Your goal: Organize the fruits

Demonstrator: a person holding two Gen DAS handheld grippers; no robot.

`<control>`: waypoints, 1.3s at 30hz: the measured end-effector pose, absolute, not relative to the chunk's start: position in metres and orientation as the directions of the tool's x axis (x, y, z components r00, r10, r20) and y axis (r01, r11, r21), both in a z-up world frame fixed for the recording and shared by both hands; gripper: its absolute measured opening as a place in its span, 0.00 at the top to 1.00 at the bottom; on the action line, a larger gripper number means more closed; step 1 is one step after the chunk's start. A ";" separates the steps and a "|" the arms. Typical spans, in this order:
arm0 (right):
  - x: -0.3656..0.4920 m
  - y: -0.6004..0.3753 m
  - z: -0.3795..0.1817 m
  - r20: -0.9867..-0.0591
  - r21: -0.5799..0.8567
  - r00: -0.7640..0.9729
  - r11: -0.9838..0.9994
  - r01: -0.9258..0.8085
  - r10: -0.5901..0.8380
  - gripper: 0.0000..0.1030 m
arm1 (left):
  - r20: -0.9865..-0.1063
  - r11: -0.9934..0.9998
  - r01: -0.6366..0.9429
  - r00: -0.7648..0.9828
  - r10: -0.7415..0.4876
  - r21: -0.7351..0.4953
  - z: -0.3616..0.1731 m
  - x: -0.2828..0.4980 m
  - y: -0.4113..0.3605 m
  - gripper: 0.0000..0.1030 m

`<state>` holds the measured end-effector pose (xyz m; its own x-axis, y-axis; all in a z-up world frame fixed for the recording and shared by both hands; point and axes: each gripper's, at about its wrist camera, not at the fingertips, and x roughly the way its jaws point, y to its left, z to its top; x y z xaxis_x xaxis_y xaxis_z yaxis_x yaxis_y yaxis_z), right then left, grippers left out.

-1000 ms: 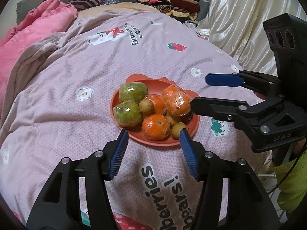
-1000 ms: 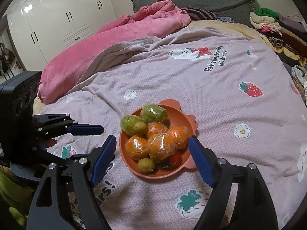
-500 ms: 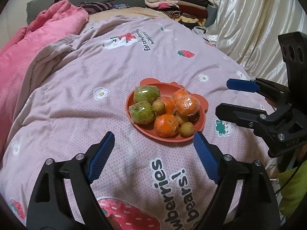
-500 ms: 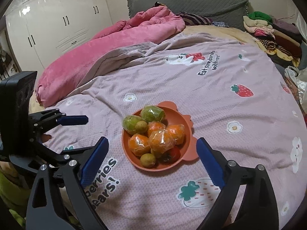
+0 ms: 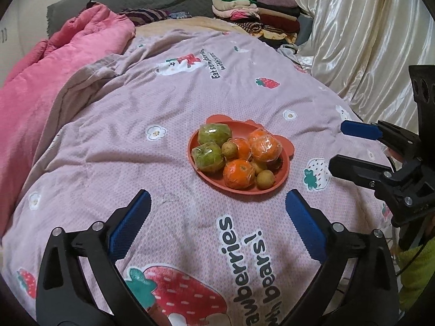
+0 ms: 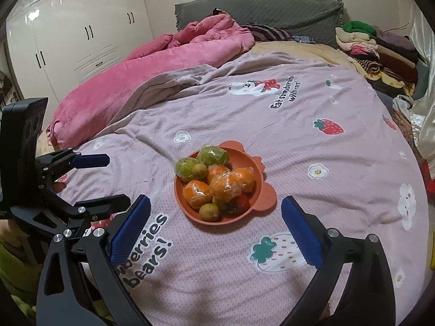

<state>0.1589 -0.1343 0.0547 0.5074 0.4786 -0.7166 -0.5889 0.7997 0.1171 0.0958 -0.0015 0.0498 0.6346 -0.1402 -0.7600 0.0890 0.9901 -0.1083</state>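
Note:
An orange bear-eared plate (image 5: pixel 284 175) (image 6: pixel 261 198) sits on the pink bedspread, piled with fruit: two wrapped green fruits (image 5: pixel 209 156) (image 6: pixel 213 156), several wrapped oranges (image 5: pixel 239 173) (image 6: pixel 227 186), small brownish-yellow round fruits (image 5: pixel 265 179) (image 6: pixel 209 212) and a dark red fruit (image 6: pixel 240 203). My left gripper (image 5: pixel 217 225) is open and empty, drawn back from the plate's near side. My right gripper (image 6: pixel 216 228) is open and empty, also short of the plate. Each gripper shows in the other's view, the right gripper (image 5: pixel 350 146) and the left gripper (image 6: pixel 106 179).
A bunched pink blanket (image 6: pixel 152 68) lies at the far left of the bed. Folded clothes (image 6: pixel 378 46) are stacked at the far right by the grey headboard (image 6: pixel 258 8). A cream curtain (image 5: pixel 361 40) hangs along the right. White wardrobes (image 6: pixel 73 32) stand at the left.
Both grippers have pulled back and up from the plate, so it looks smaller and farther. The left jaws have opened wider. The fruit has not moved.

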 end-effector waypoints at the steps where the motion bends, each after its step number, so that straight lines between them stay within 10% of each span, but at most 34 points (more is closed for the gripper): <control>1: 0.158 -0.135 0.055 -0.716 0.116 0.510 0.801 -0.587 0.477 0.05 | -0.759 0.990 0.089 0.636 -0.139 -0.108 0.050 0.094 -0.001 0.10; 39: 0.096 -0.153 0.022 -0.713 0.098 0.575 0.869 -0.485 0.401 0.04 | -0.762 0.992 0.010 0.639 -0.104 -0.126 0.028 0.047 -0.003 0.09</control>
<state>0.0956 -0.1526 0.0221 0.5748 0.4009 -0.7134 -0.4845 0.8693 0.0981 0.0470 -0.0031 0.0278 0.6389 -0.1038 -0.7622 0.0103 0.9919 -0.1264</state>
